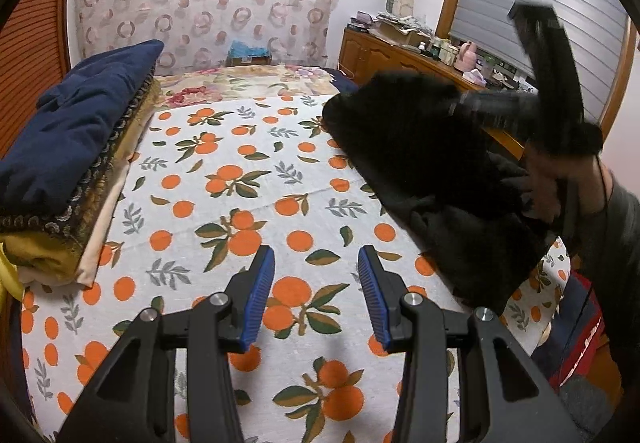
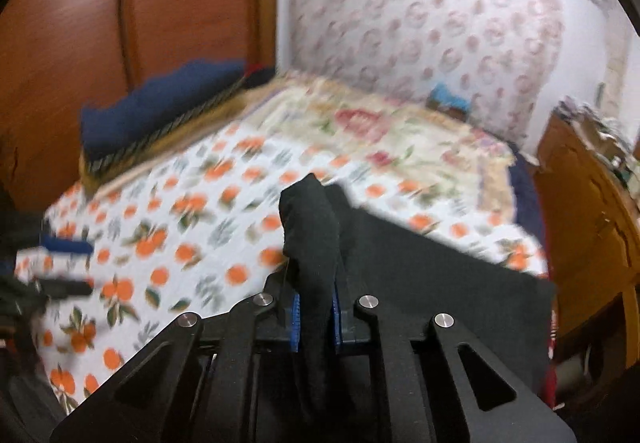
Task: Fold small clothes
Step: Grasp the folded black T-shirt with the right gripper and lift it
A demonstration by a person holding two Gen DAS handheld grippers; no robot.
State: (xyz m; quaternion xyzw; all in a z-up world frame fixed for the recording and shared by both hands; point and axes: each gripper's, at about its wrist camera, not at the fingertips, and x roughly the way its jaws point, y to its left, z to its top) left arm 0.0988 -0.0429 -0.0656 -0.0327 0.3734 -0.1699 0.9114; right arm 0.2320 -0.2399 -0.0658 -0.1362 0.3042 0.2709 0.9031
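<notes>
Along the left edge of the orange-print bedsheet (image 1: 248, 179) sits a stack of folded navy and gold bedding (image 1: 76, 147), while the left gripper (image 1: 316, 297) hovers low over the sheet's near middle, jaws wide apart and empty. Toward the right edge, the crumpled black fabric garment (image 1: 432, 179) seems barely begun, no neat fold showing. The right gripper (image 2: 315, 317), blurred, is raised and tilted with its jaws clamped on a bunched piece of that garment.
</notes>
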